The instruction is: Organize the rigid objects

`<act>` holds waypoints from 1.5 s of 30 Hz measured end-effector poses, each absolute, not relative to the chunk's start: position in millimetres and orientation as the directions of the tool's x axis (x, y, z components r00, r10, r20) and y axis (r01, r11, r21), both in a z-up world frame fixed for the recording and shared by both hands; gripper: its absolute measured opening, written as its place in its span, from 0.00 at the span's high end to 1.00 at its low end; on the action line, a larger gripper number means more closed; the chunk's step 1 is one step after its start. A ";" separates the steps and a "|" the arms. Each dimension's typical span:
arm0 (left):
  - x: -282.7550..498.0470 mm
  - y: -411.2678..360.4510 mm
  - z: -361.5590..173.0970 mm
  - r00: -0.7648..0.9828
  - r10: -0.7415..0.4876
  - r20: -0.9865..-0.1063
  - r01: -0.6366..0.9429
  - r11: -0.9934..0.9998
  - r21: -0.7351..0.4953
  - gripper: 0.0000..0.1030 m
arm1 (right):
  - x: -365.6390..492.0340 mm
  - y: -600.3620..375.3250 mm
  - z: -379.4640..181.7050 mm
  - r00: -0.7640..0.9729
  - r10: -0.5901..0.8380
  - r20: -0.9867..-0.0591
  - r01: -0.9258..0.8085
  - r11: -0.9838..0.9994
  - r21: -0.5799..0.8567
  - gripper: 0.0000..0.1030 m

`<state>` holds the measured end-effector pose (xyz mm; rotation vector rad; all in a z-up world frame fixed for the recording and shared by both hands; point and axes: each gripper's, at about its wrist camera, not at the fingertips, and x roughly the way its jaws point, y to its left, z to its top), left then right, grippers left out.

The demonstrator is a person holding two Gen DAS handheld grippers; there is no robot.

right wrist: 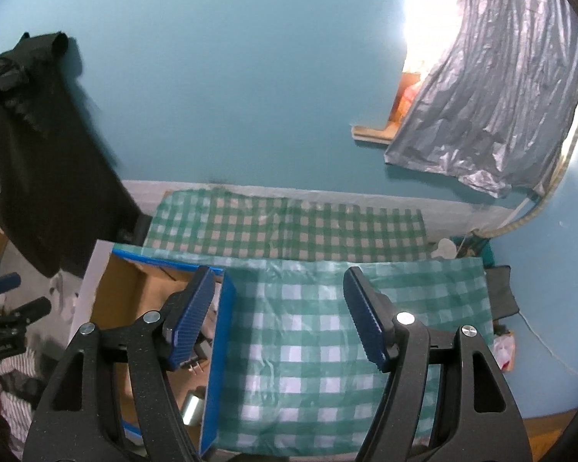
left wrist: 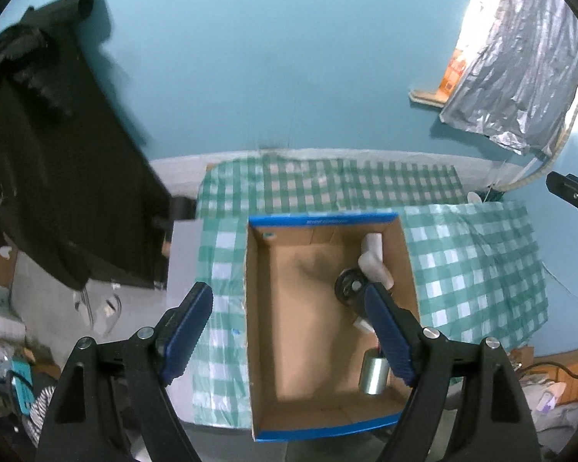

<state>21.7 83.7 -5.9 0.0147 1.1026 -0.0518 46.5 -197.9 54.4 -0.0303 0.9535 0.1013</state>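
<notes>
An open cardboard box [left wrist: 289,346] with blue rims sits on a green-and-white checked cloth [left wrist: 474,269]. Along its right side lie a white pipe elbow [left wrist: 373,263], a black wheel-like part [left wrist: 348,285] and a shiny metal cylinder [left wrist: 373,375]. My left gripper [left wrist: 289,331] hangs open and empty above the box. My right gripper [right wrist: 279,315] is open and empty above the cloth, just right of the box [right wrist: 135,308]. The metal cylinder [right wrist: 192,408] also shows in the right wrist view.
A black cloth-covered object [left wrist: 57,173] stands at the left. A silver plastic sheet [left wrist: 520,57] hangs over a window at the upper right. A teal wall [left wrist: 269,57] backs the table. Clutter [left wrist: 15,369] lies at lower left.
</notes>
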 end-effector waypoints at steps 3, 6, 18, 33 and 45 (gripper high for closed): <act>16.7 78.4 2.1 0.483 -0.044 -0.875 0.061 0.998 -0.017 0.20 | 38.2 -201.7 61.2 0.595 0.072 -0.801 -0.094 0.995 0.020 0.33; 12.6 74.6 10.5 0.508 -0.054 -0.860 0.065 0.998 -0.024 0.20 | 32.2 -205.7 66.7 0.608 0.072 -0.791 -0.085 0.996 0.025 0.33; 4.3 62.7 22.5 0.527 -0.019 -0.850 0.067 0.998 0.019 0.20 | 20.5 -213.6 70.4 0.620 0.087 -0.779 -0.071 0.996 0.055 0.33; 0.4 63.7 19.0 0.508 -0.009 -0.861 0.057 0.998 0.022 0.19 | 18.6 -209.3 68.3 0.611 0.084 -0.787 -0.089 0.995 0.037 0.33; -0.2 64.9 16.7 0.493 -0.011 -0.870 0.055 0.998 0.019 0.19 | 14.4 -208.5 62.7 0.598 0.086 -0.797 -0.094 0.995 0.037 0.33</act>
